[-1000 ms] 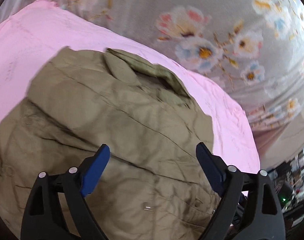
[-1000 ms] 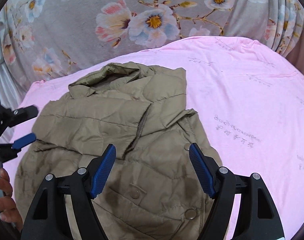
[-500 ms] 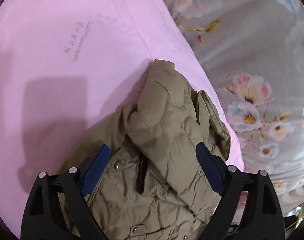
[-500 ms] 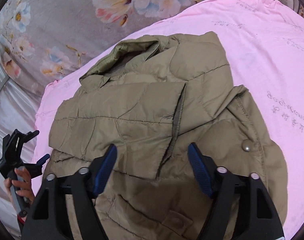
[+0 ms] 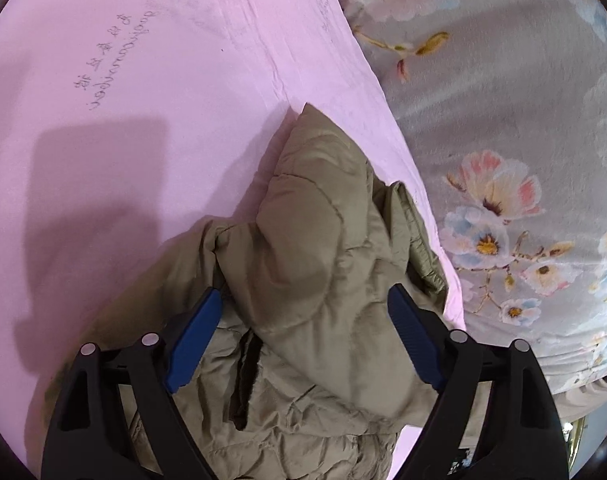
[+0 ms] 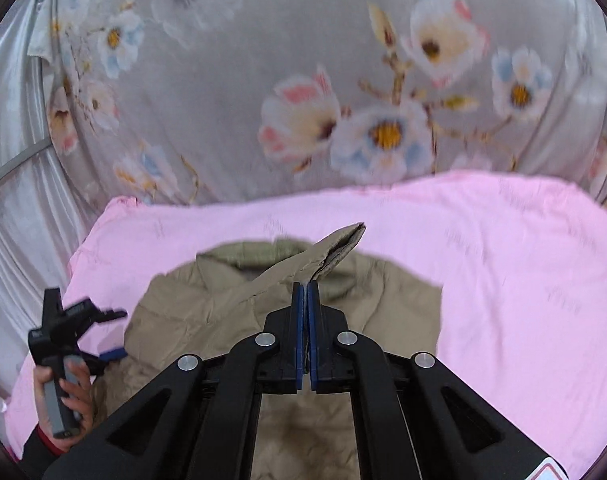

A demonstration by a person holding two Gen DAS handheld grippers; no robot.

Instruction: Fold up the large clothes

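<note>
An olive quilted jacket (image 6: 231, 300) lies on the pink sheet (image 6: 523, 264). My right gripper (image 6: 305, 292) is shut on a fold of the jacket, its sleeve end (image 6: 343, 240), and holds that flap lifted above the jacket's body. In the left wrist view the jacket (image 5: 323, 280) lies bunched, with a folded sleeve on top. My left gripper (image 5: 303, 320) is open and empty just above it. It also shows in the right wrist view (image 6: 99, 336), held in a hand at the jacket's left edge.
A grey floral curtain (image 6: 343, 100) hangs behind the bed. The pink sheet (image 5: 103, 120) stretches wide to the left of the jacket in the left wrist view. The bed's edge runs along the curtain.
My right gripper has shut on a jacket fold and lifted it. My left gripper has swung round to the jacket's side and stays open.
</note>
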